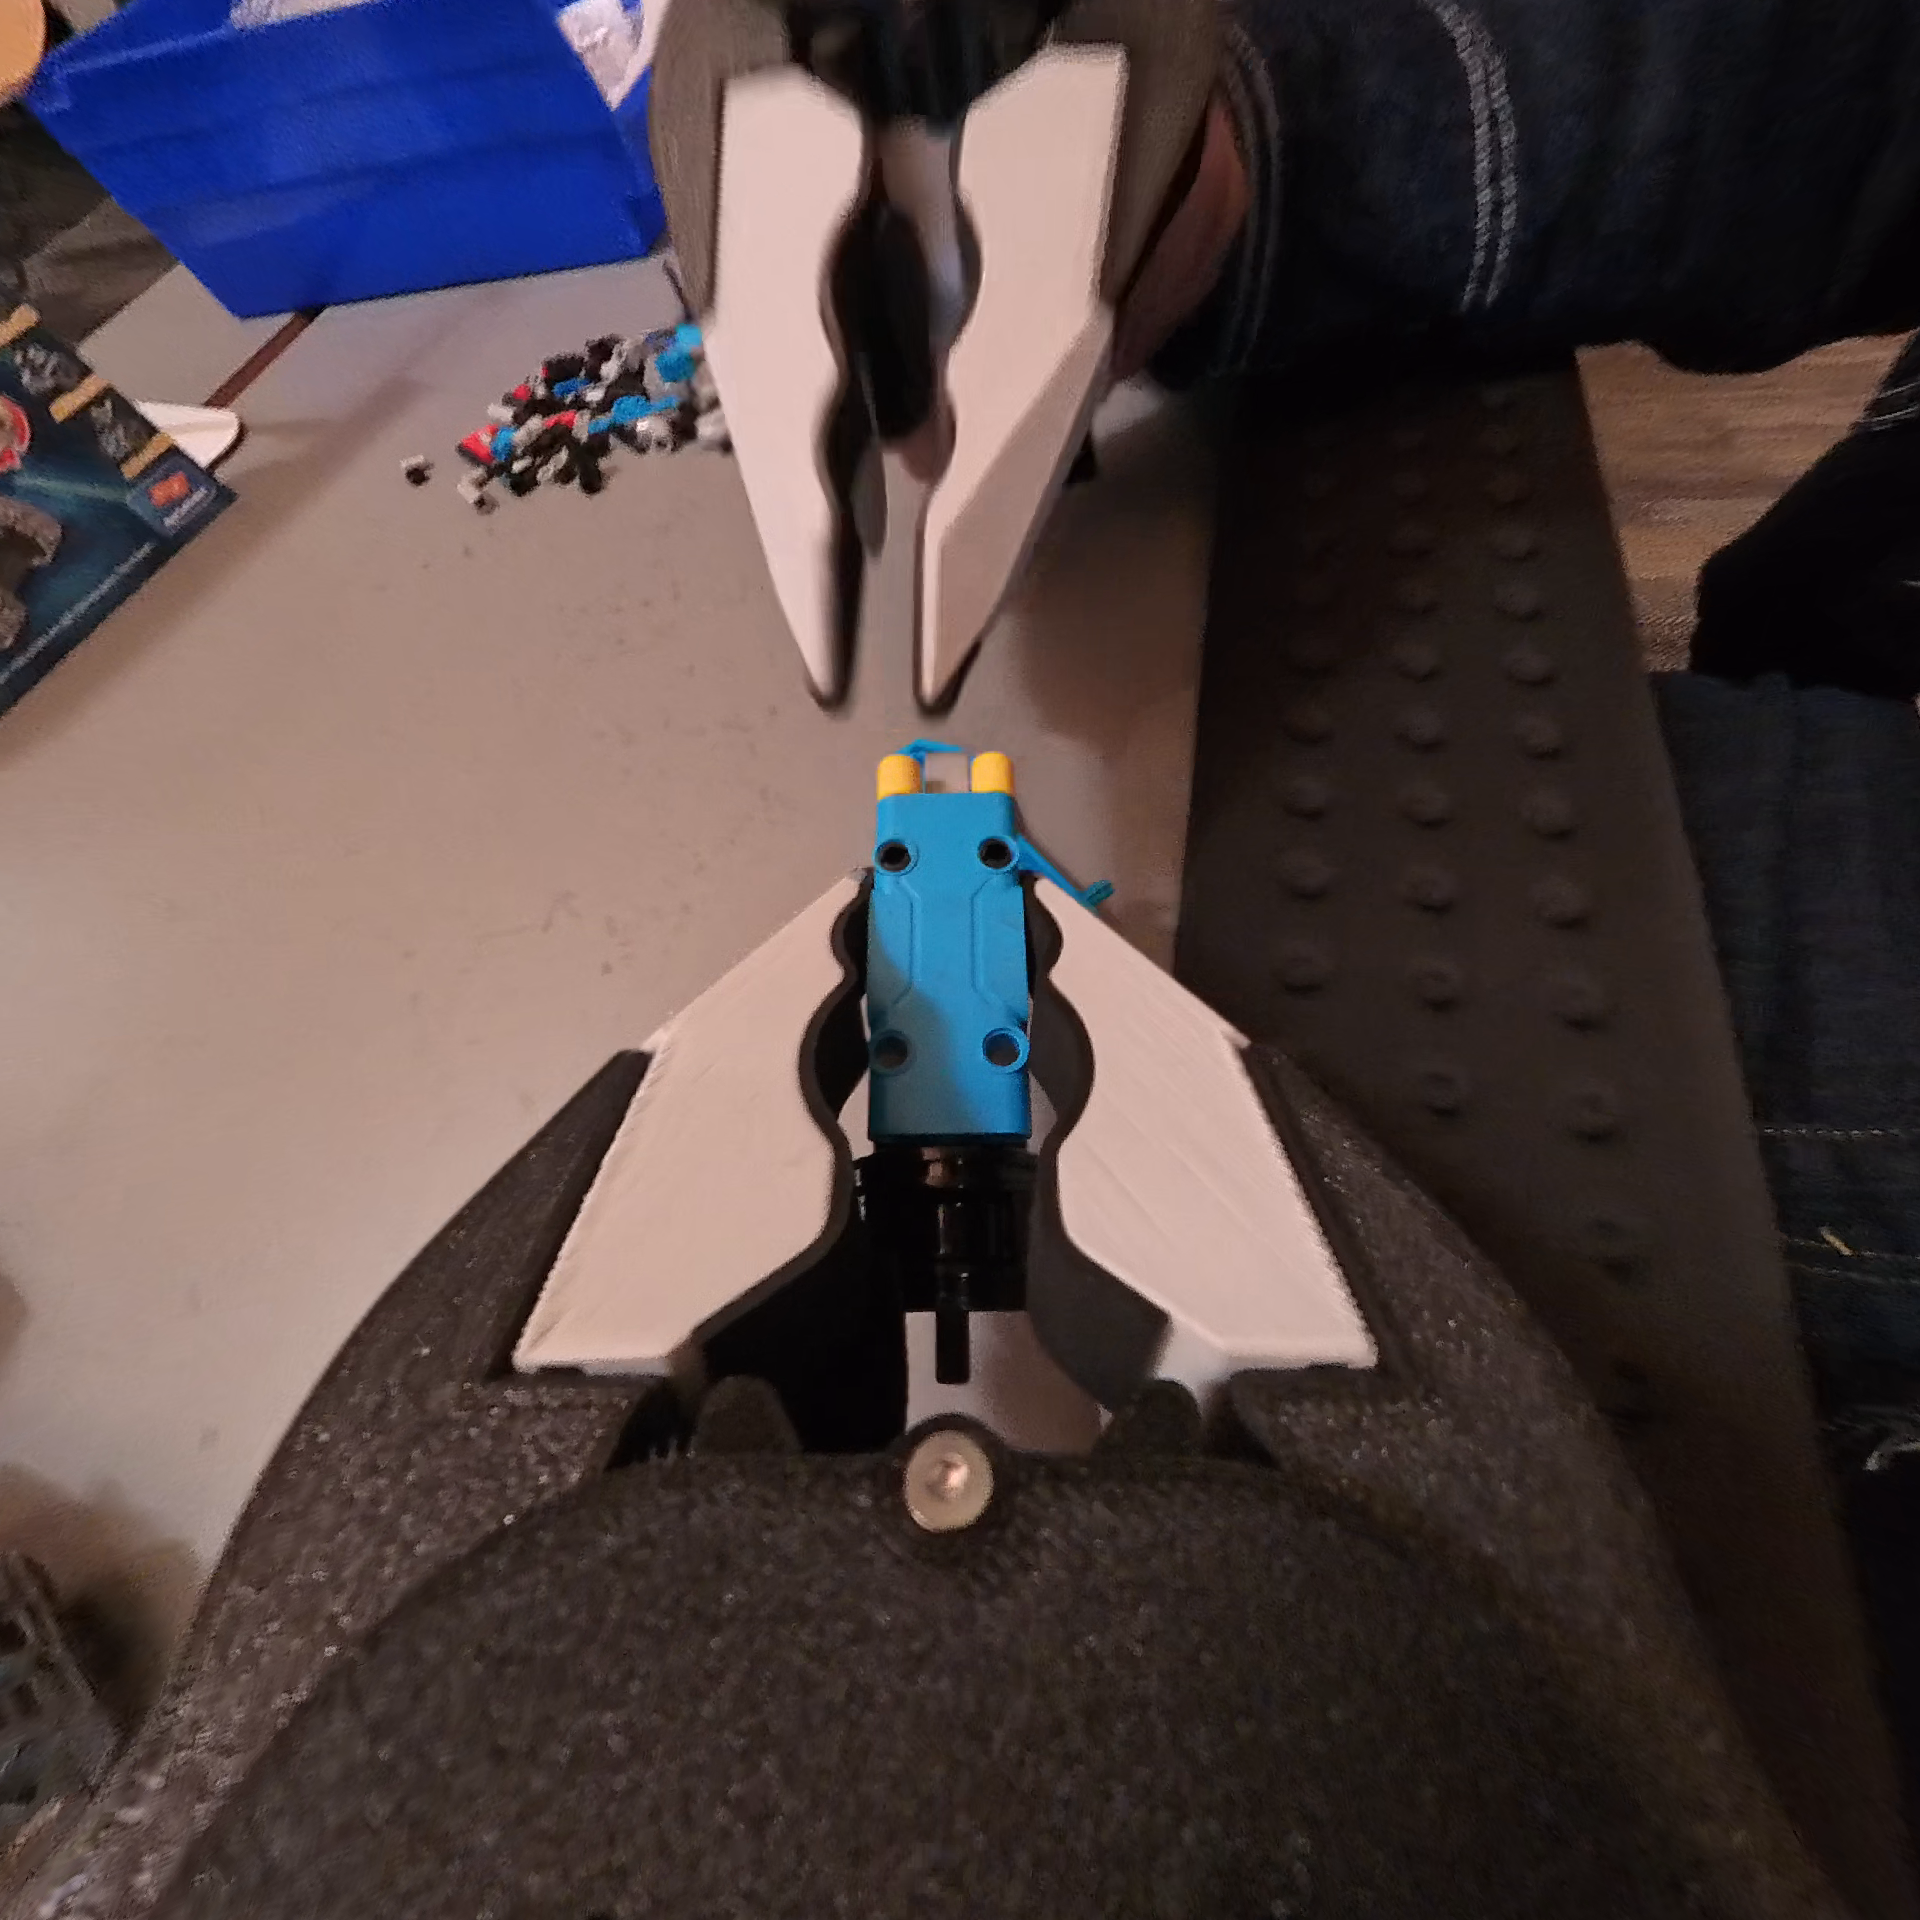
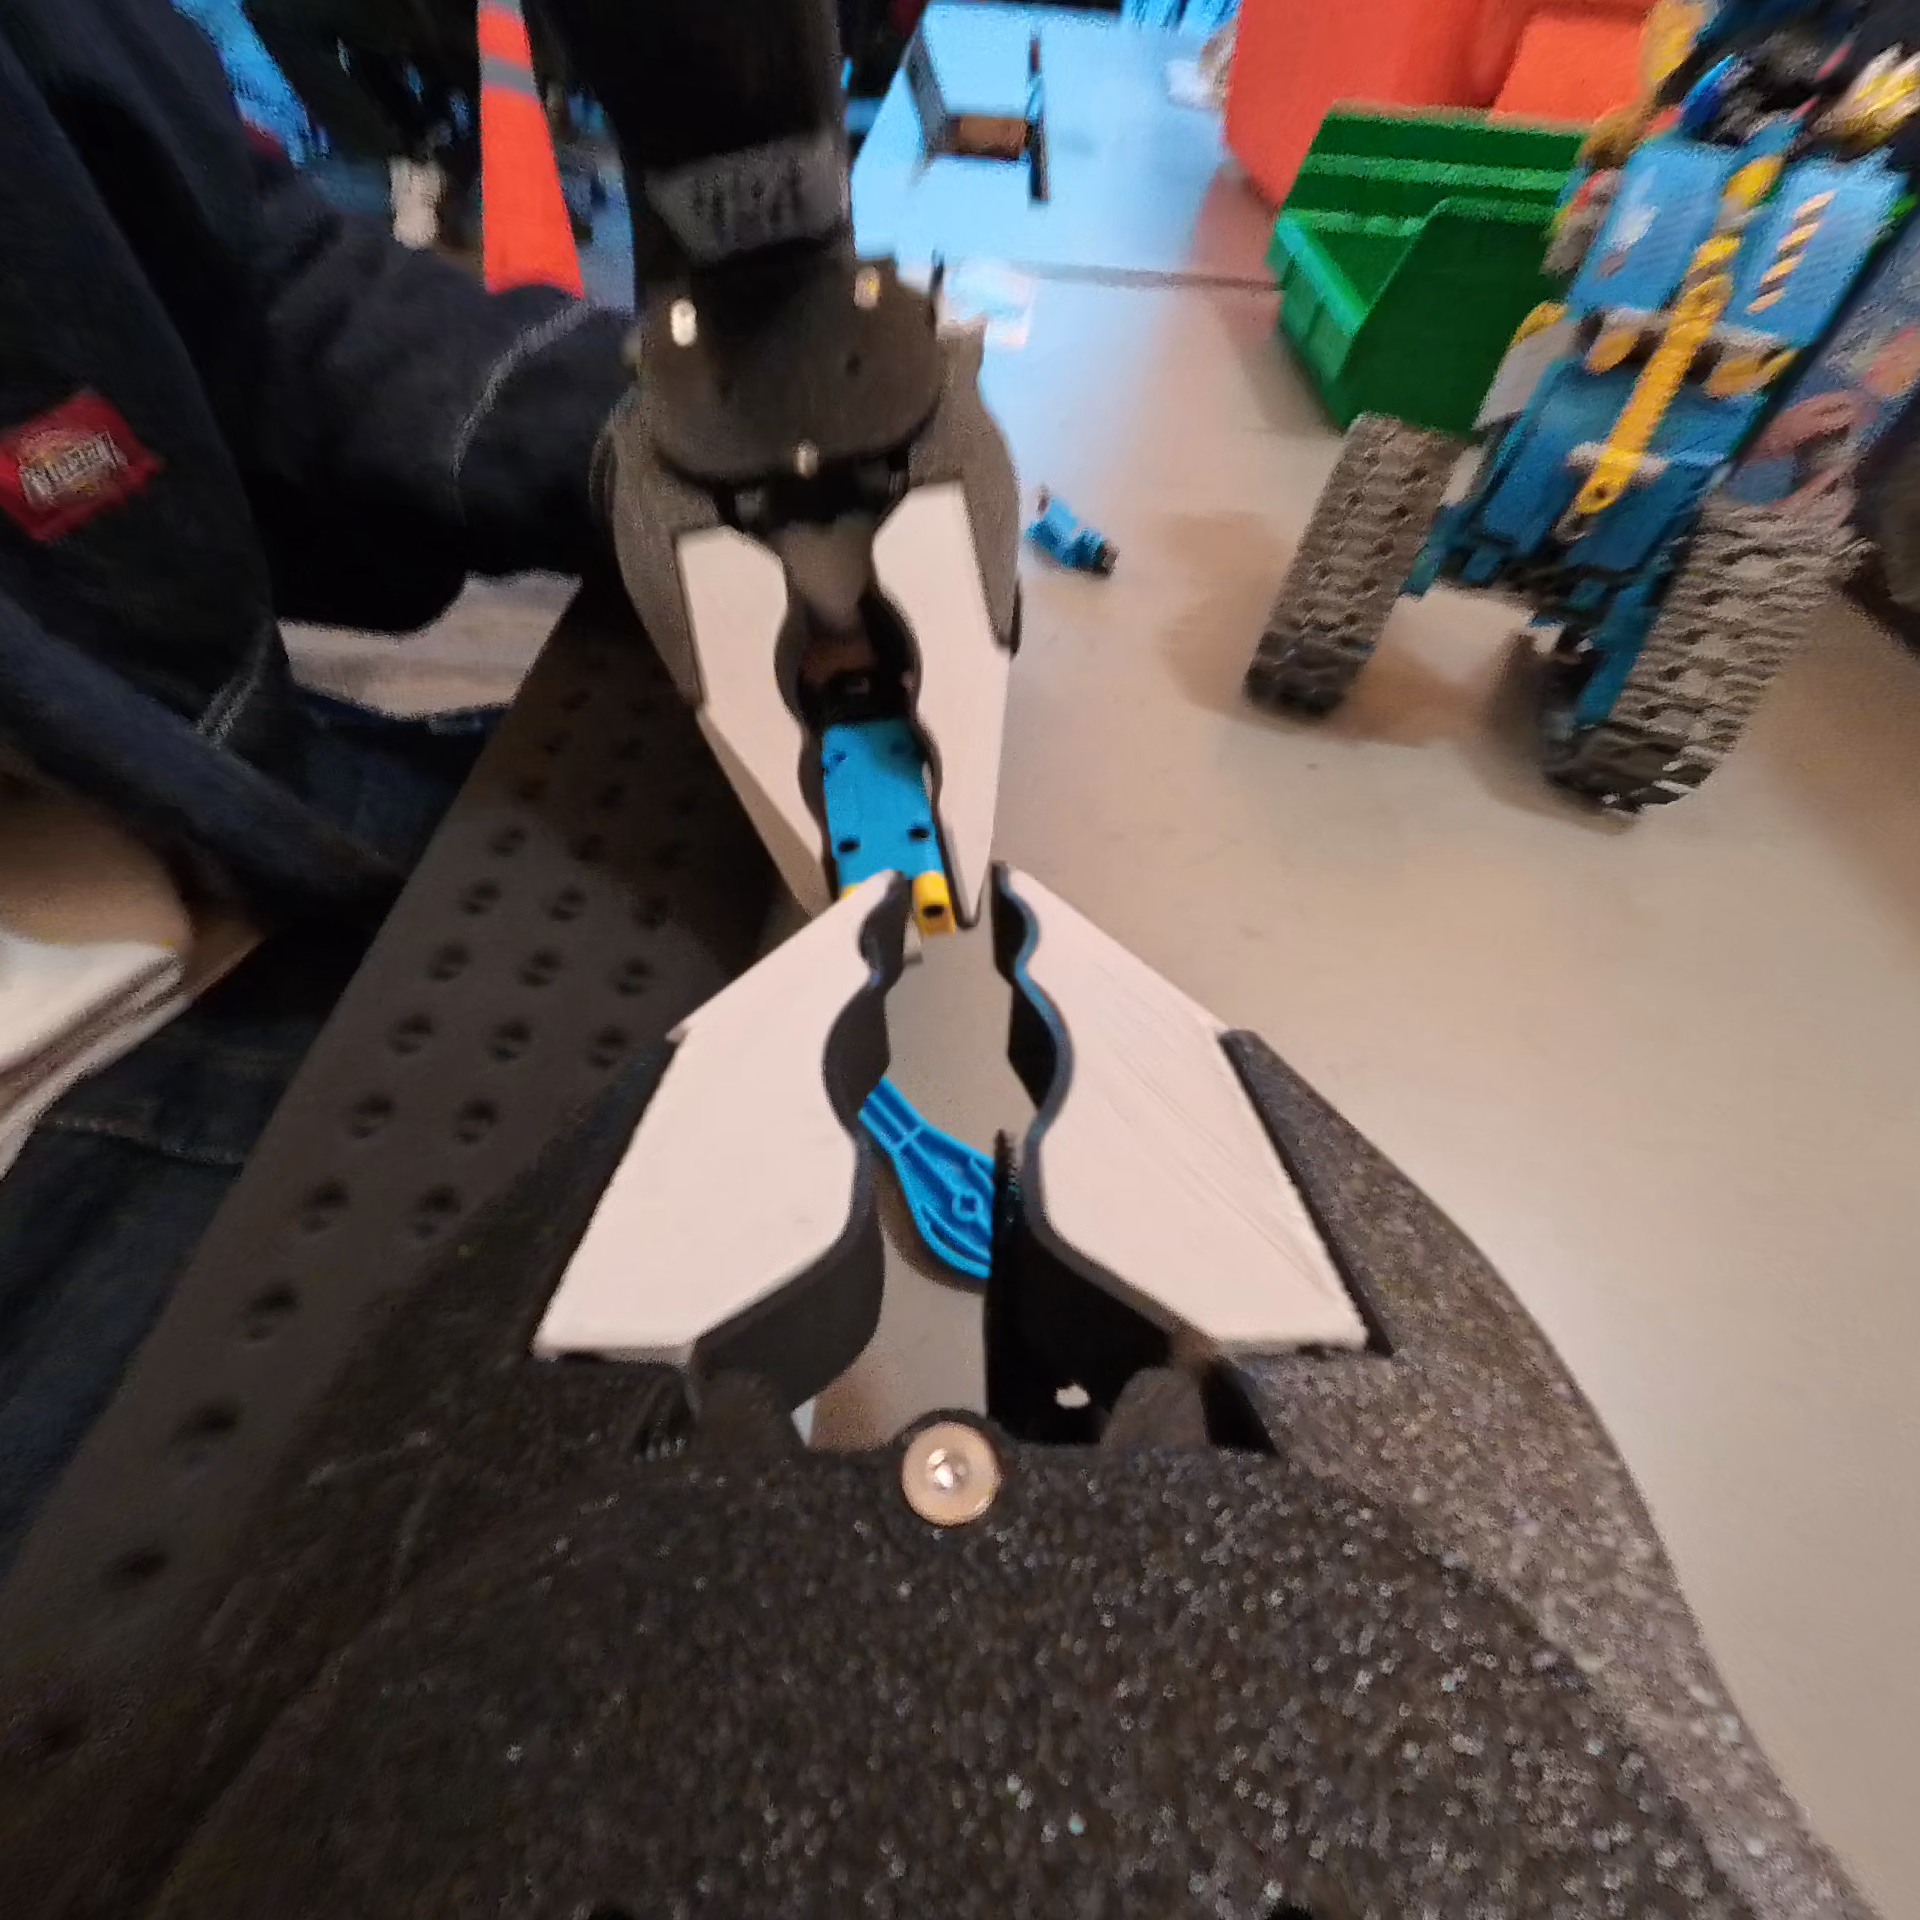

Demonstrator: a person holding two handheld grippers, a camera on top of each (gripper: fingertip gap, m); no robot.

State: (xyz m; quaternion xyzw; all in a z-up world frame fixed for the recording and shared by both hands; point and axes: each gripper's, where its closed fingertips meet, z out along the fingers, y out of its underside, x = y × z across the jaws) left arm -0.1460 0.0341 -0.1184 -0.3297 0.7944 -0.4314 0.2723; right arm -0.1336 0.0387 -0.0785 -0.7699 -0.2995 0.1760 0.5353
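blue bin (image 1: 343,156) at 11 o'clock, contents unclear | left claw (image 1: 948,883) clamped on blue block (image 1: 948,987) over tabletop (image 1: 416,831) | right claw (image 2: 940,883) slightly apart, tip-to-tip at 12 o'clock, thin blue piece (image 2: 935,1195) between fingers, grip unclear

Each camera sits close behind own gripper, angled down over counter (image 1: 364,831). Views face each other; both share blue block (image 1: 948,987) at frame centre.

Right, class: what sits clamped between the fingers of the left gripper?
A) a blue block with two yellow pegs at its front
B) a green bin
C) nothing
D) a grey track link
A: the left gripper is shut on the blue block, its two yellow pegs pointing toward the right gripper.
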